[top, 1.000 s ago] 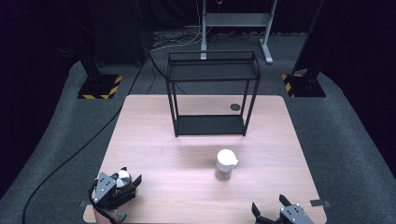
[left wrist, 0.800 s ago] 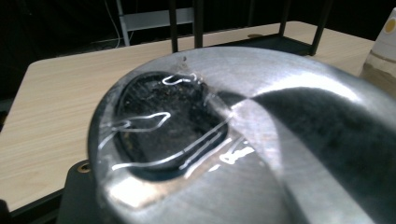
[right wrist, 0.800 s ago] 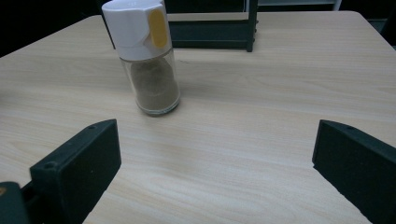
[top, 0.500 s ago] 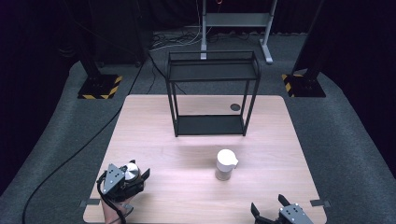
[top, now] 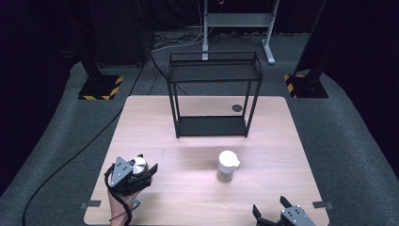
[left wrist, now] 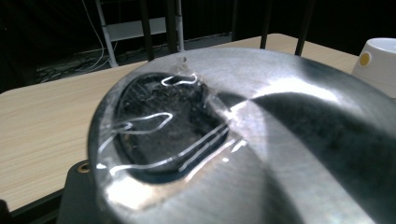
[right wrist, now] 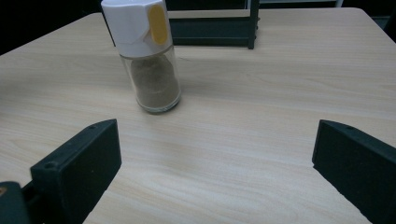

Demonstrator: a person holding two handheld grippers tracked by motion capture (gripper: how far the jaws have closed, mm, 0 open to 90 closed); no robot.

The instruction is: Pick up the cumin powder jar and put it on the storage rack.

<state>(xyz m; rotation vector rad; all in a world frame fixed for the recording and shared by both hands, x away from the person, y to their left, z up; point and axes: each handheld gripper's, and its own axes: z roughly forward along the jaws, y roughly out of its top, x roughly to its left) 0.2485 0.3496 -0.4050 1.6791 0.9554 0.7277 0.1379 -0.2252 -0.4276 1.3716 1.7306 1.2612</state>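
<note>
A round silver tin point(top: 138, 165) with a dark window in its lid sits in my left gripper point(top: 141, 173), which is shut on it near the table's front left. In the left gripper view the tin point(left wrist: 243, 140) hides most of the jaws. A glass spice jar point(top: 227, 165) with a white cap and a yellow tab stands upright at the table's middle front. My right gripper point(top: 274, 213) is open at the front edge, to the right of the jar. Seen from the right gripper view, the jar point(right wrist: 149, 56) stands ahead and left of the open right gripper point(right wrist: 215, 154).
A black two-level wire rack point(top: 211, 92) stands at the back middle of the wooden table point(top: 282, 141), with a dark round disc point(top: 237, 108) beside its right leg. The jar's cap point(left wrist: 378, 63) shows at the right of the left gripper view.
My left gripper has carried the silver tin to the right and a little forward along the front left of the table. The right gripper and the jar have stayed put.
</note>
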